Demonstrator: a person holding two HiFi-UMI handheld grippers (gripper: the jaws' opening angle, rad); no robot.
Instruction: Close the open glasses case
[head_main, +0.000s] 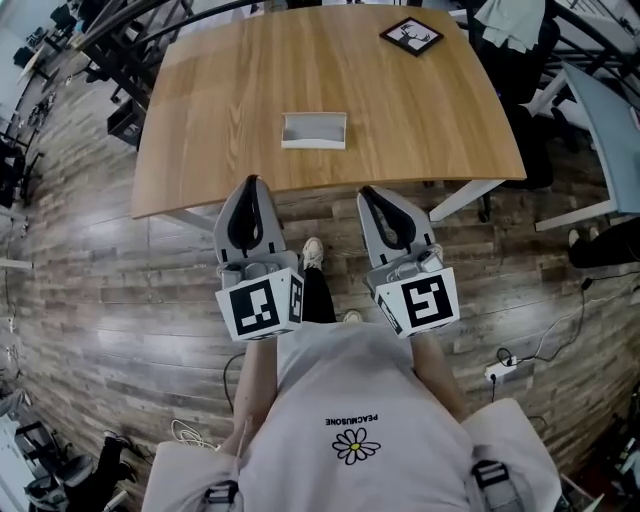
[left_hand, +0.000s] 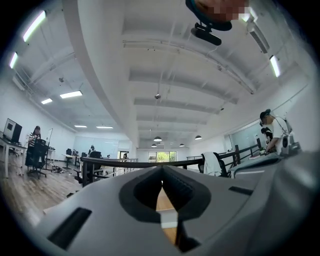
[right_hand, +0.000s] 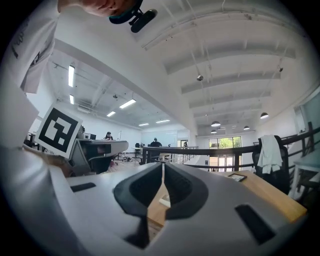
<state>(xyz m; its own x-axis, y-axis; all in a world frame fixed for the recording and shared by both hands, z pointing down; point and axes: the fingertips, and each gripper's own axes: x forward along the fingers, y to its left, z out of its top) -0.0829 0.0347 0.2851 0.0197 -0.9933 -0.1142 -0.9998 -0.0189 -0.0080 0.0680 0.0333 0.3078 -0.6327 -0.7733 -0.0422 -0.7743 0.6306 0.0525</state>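
The open glasses case is a white box-like shell near the front middle of the wooden table. Both grippers hover side by side over the floor, just short of the table's near edge, pointing toward it. My left gripper is shut with nothing between its jaws; through the slit below its tips I see a sliver of the white case. My right gripper is also shut and empty. Under its closed tips part of the case shows on the tabletop.
A black framed picture lies at the table's far right corner. Black racks stand left of the table. A chair with white cloth and another desk are on the right. Cables lie on the plank floor.
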